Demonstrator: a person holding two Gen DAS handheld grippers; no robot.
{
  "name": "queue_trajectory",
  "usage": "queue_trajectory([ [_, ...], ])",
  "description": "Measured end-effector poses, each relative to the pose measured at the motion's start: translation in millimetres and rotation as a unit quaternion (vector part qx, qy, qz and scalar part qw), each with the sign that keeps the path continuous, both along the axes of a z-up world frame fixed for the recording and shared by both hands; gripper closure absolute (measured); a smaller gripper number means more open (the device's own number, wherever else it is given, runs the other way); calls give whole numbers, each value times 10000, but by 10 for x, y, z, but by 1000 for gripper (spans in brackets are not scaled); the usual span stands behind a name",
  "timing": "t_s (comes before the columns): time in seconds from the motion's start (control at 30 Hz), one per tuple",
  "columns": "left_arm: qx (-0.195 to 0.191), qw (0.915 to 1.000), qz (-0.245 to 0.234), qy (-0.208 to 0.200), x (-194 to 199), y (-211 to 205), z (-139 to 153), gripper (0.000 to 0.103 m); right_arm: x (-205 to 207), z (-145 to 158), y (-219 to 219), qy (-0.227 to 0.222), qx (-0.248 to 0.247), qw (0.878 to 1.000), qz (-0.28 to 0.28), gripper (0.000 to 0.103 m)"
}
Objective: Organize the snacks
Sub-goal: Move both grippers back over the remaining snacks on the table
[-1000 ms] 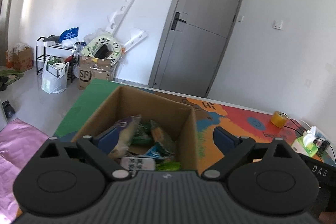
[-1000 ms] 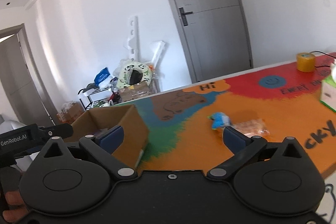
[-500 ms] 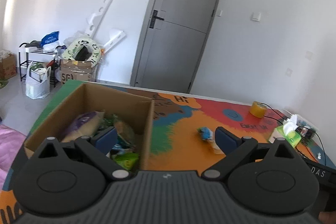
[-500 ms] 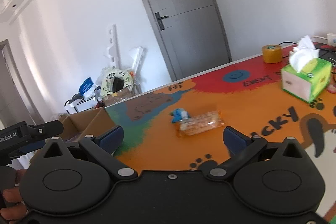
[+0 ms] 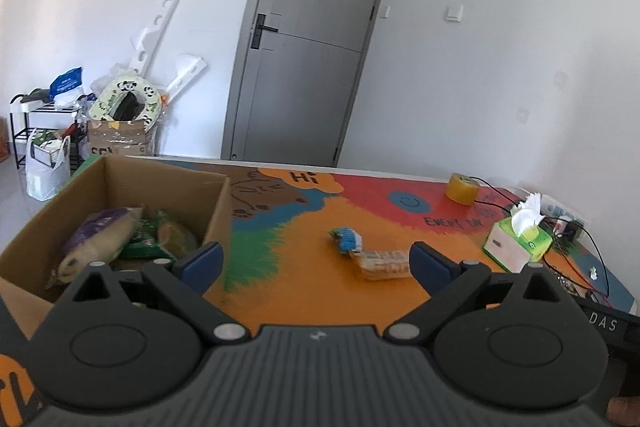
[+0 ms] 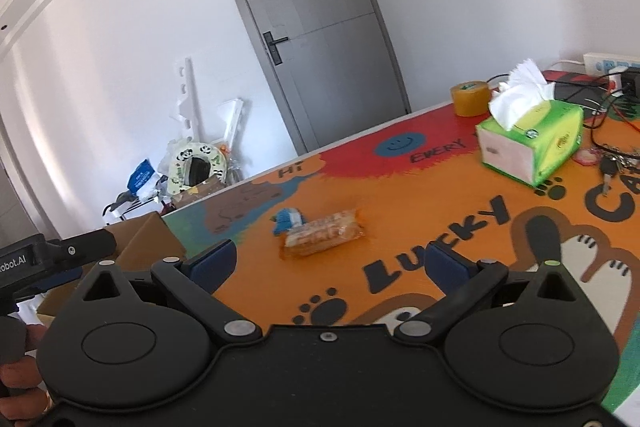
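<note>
With both your left hand-held gripper [image 5: 314,261] and right hand-held gripper [image 6: 330,263] spread empty, reach ahead for the biscuit packet [image 6: 322,234], then box [image 5: 120,187] it.

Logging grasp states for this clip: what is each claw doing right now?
Left claw: open, holding nothing.
Right claw: open, holding nothing; the clear snack packet lies on the table ahead.

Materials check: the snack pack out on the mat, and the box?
Snack pack: looks like thin clear glossy plastic film; the orange contents show through and it crinkles, with a blue printed end.
Box: brown corrugated cardboard, matte, going by its plain kraft walls and raw cut rim.
</note>
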State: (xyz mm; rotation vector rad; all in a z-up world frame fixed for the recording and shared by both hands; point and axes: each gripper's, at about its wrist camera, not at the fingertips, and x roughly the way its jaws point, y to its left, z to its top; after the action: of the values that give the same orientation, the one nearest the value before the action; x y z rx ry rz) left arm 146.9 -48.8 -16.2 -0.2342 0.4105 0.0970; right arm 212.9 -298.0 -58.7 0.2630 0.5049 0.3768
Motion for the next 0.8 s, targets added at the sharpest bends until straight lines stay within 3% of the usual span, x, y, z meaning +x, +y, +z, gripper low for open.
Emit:
queue_trajectory([
  [0.37,28,9996,-208,182,321,-170,-102,6,205,-107,-58,160,-43,9999,-27,7],
  [0.57,90,9991,-246,335,523,-211,-151,9,389,-133,35,313,-45,9995,88,21],
  [0.8,43,9988,-158,467,697,-157,-207,20,608,-170,177,516,77,9985,154,32],
])
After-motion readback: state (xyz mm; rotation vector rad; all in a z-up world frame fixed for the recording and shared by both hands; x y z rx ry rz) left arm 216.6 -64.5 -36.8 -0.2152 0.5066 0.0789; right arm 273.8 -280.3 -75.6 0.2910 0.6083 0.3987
